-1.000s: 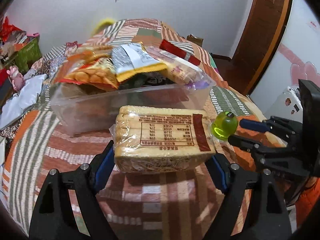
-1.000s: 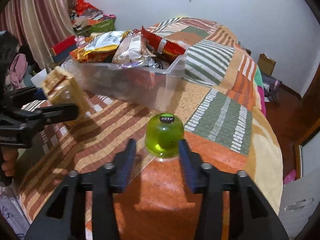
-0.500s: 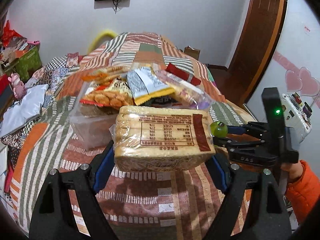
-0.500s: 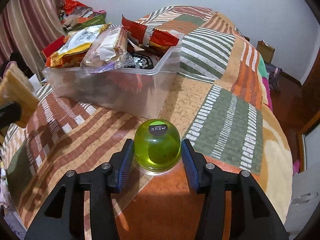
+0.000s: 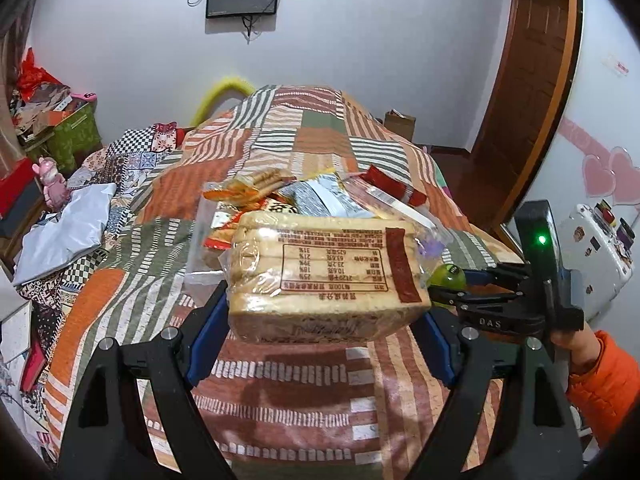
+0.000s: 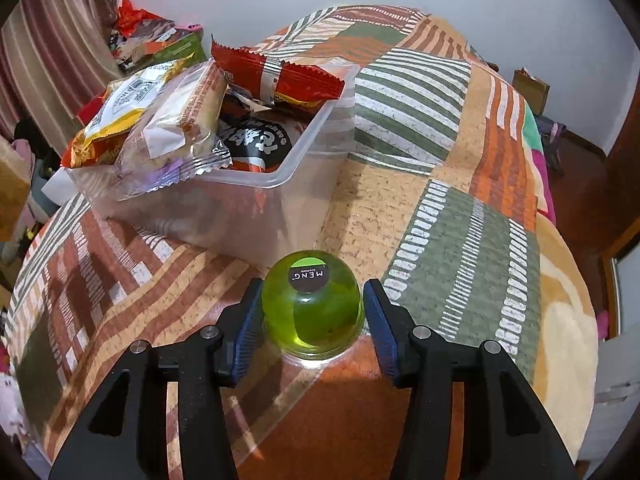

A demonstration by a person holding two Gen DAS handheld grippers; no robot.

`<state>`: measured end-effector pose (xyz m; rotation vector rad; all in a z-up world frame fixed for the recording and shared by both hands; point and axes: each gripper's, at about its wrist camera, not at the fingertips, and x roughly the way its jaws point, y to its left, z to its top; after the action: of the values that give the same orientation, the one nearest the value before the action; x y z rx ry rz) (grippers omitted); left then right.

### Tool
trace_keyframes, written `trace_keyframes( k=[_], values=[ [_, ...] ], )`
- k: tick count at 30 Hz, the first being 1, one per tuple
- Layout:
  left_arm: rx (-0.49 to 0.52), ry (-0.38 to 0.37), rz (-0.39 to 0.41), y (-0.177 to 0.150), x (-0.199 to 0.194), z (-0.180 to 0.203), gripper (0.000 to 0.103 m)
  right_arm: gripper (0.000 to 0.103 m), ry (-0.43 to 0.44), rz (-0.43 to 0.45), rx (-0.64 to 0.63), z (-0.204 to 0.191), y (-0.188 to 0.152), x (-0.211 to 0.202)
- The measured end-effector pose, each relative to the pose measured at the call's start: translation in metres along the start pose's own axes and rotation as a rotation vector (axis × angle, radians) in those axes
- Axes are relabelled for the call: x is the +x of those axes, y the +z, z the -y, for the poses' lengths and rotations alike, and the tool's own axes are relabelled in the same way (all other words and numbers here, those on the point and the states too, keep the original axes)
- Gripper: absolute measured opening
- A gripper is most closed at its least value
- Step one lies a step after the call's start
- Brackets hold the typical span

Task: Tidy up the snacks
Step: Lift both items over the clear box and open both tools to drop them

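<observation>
A cellophane pack of pale biscuits (image 5: 320,272) is up off the bed, and my left gripper (image 5: 324,312) is shut on its two ends. It hangs in front of the clear plastic bin (image 5: 198,240), which is heaped with snack packets. My right gripper (image 6: 313,286) is shut on a green jelly cup (image 6: 312,312) with a dark round label, just short of the bin's near wall (image 6: 256,216). The left wrist view shows the same cup (image 5: 448,276) beside the biscuit pack, at the right gripper's tips. Only an edge of the biscuit pack (image 6: 12,192) shows in the right wrist view.
The bin sits on a striped patchwork bedspread (image 6: 460,240). A red packet (image 6: 276,76) and a clear-wrapped cake (image 6: 180,120) stick out above the rim. A person's hand in an orange sleeve (image 5: 600,376) grips the right gripper. Clutter lies left of the bed, a wooden door at right.
My left gripper has risen and drawn back with the biscuit pack, so the bin looks smaller and lower. My right gripper has carried the jelly cup closer to the bin.
</observation>
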<state>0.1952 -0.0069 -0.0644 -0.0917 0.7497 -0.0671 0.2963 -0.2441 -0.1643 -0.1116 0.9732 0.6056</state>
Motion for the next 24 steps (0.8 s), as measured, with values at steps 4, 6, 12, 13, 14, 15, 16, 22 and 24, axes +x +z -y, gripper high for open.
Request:
trace_keyframes(
  k=[4,6,12,13,14,15,16,22,24],
  values=[
    [-0.002,0.016,0.007,0.005,0.002,-0.006,0.083,0.046,-0.013,0.03,-0.012,-0.005,-0.002,-0.008],
    [0.0,0.021,0.012,0.009,0.003,-0.008,0.083,0.046,-0.018,0.043,-0.023,-0.006,-0.002,-0.013],
    [-0.037,0.024,0.0,0.026,0.012,-0.024,0.083,0.046,-0.052,0.097,-0.043,-0.009,-0.006,-0.035],
    [-0.043,0.021,-0.002,0.028,0.014,-0.026,0.083,0.046,-0.048,0.104,-0.036,-0.008,-0.005,-0.038],
    [-0.05,0.019,-0.004,0.032,0.015,-0.029,0.083,0.046,-0.045,0.115,-0.028,-0.007,-0.003,-0.042],
    [-0.055,0.017,-0.006,0.036,0.017,-0.033,0.083,0.046,-0.045,0.128,-0.023,-0.006,-0.002,-0.046],
    [-0.058,0.017,-0.008,0.038,0.019,-0.035,0.083,0.046,-0.042,0.143,-0.018,-0.006,0.001,-0.05],
    [-0.06,0.037,-0.035,0.06,0.039,-0.046,0.083,0.046,-0.018,0.232,-0.012,-0.01,0.029,-0.066],
    [-0.069,0.026,-0.048,0.066,0.047,-0.049,0.083,0.046,-0.012,0.253,-0.014,-0.013,0.041,-0.065]
  ],
)
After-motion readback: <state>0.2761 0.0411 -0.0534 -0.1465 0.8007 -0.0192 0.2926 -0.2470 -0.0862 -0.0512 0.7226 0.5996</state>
